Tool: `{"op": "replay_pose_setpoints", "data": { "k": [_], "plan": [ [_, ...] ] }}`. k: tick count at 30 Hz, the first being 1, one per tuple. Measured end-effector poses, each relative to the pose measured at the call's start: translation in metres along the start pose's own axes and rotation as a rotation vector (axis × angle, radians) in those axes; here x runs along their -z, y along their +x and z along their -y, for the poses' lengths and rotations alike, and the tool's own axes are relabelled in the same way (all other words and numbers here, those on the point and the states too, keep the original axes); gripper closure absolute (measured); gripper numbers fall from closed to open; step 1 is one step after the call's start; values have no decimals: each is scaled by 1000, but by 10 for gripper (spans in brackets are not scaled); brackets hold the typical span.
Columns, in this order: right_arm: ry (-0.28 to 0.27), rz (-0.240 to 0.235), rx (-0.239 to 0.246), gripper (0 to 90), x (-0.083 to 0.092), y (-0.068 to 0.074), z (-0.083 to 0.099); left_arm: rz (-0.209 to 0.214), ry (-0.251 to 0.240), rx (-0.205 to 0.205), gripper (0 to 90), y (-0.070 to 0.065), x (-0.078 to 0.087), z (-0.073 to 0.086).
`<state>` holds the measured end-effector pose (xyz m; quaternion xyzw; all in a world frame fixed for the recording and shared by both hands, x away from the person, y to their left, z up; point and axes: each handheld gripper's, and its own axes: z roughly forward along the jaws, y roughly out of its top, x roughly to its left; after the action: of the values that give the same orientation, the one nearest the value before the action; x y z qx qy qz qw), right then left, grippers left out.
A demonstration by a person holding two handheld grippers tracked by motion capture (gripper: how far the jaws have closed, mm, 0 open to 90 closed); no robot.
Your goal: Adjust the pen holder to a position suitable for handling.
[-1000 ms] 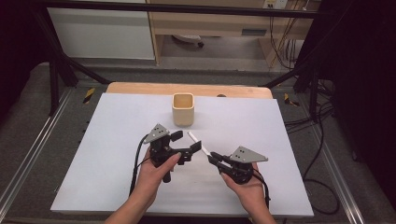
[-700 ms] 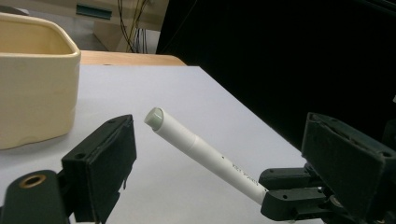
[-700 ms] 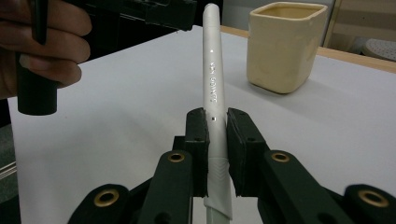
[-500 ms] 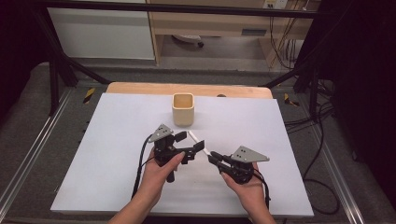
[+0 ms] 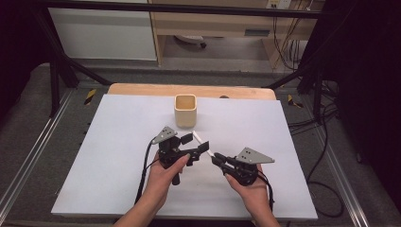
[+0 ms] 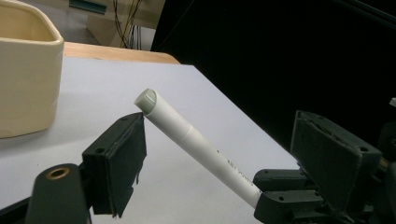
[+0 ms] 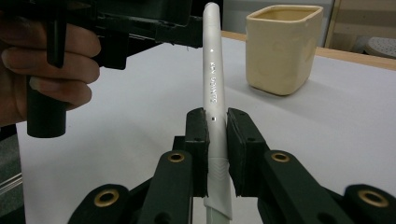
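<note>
**Pen handoff mid-air: easy to fumble from here**

We've got the right gripper (image 7: 216, 135) pinching a white pen (image 7: 212, 84) low on its barrel, pads pressed against it from both sides, with the pen held above the white table sheet (image 5: 118, 142) and angled up toward the cream square cup (image 5: 185, 109). The left gripper (image 6: 219, 154) sits spread around the pen's capped end, and its jaws have just been closing in; in the left gripper view 1 pad is right at the tip and the other is well off the barrel, so nothing is clamped on that side yet.

What we'd worry about:
- The left pad meets the pen at its very end. If the jaws shut there, we reckon the tip could skid out and lever the pen around in the right gripper's hold.
- If this is a cap pull, a yank at an angle could twist the pen loose or drop it on the sheet. Can't tell for sure from these views where the cap seam is.

Around it: the cup stands upright just beyond the 2 grippers, near enough that a swing of the pen could knock it. Cables (image 5: 144, 165) trail back along both hands. Nothing else sits on the sheet between the pen and the cup.
</note>
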<state>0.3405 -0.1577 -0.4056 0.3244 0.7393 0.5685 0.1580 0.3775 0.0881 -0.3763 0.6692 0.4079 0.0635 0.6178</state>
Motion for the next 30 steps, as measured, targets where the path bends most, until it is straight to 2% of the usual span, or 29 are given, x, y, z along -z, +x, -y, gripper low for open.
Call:
{"op": "replay_pose_setpoints", "data": {
  "k": [8, 13, 21, 23, 26, 30],
  "plan": [
    [-3, -11, -10, 792, -1, 1, 0, 9, 0, 23, 287, 3, -4, 1],
    [3, -5, 2, 792, -3, 4, 1, 45, -18, 58, 464, 3, -7, 2],
    [24, -1, 3, 792, -8, 5, 3, 59, -33, 38, 717, -2, -10, 4],
    [26, -3, 5, 791, -9, 6, 3, 75, -34, 51, 769, -3, -10, 4],
    [26, -4, 7, 791, -9, 6, 3, 84, -33, 74, 783, -4, -10, 4],
    [28, -9, 5, 791, -9, 5, 3, 83, -34, 69, 785, -4, -10, 4]
  ]
}}
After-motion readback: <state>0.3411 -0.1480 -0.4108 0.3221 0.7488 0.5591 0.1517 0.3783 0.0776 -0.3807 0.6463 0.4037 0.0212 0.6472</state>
